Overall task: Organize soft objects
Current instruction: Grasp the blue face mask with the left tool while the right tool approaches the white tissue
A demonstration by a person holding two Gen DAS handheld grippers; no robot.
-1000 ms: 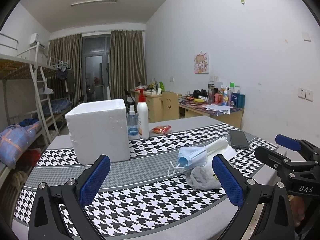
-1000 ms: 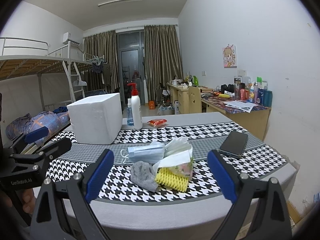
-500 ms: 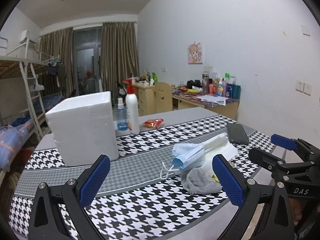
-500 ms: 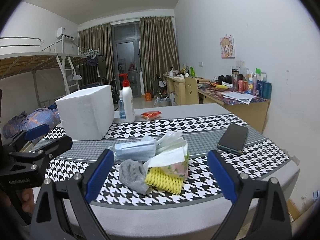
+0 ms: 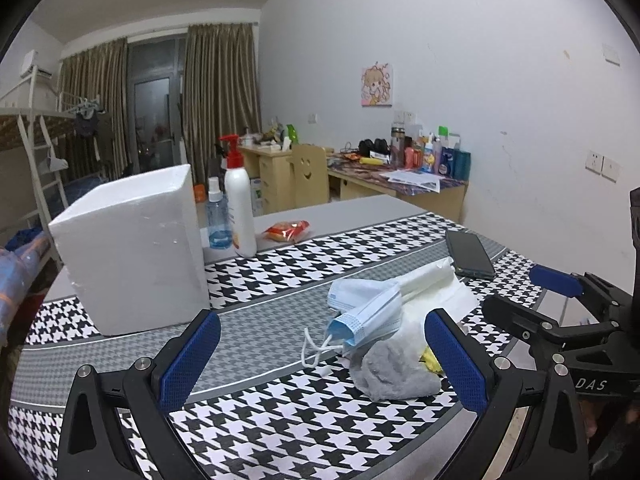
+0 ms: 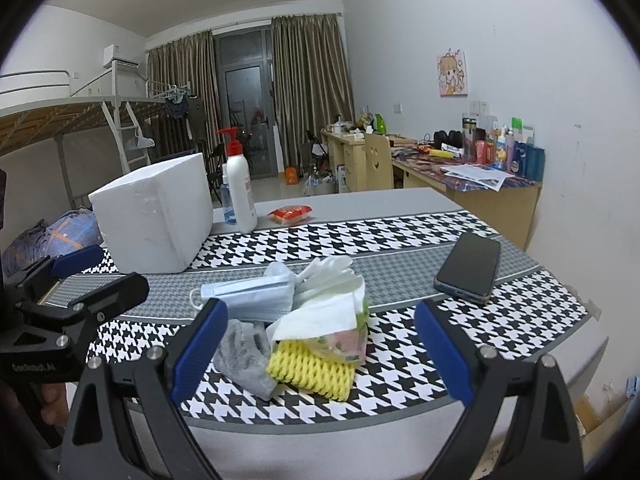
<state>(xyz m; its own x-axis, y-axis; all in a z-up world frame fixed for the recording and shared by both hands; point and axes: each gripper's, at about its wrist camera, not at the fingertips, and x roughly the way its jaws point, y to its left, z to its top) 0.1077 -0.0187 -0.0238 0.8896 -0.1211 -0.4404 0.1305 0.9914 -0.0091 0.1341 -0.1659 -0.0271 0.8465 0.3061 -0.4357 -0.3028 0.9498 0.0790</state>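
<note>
Masks (image 6: 256, 296), grey cloth (image 6: 244, 354), tissue pack (image 6: 328, 328) and yellow foam net (image 6: 312, 372) lie piled on the worktop (image 6: 400, 224), overlapping and partly hidden. Left hand-held gripper (image 5: 320, 364) and right hand-held gripper (image 6: 324, 352) both gape wide, empty.

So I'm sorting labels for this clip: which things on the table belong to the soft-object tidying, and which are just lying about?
Belong to the job:
masks
grey cloth
tissue pack
yellow foam net
white gloves
foam box, probably the bin

Just lying about:
phone
pump bottle
spray bottle
snack packet
</note>
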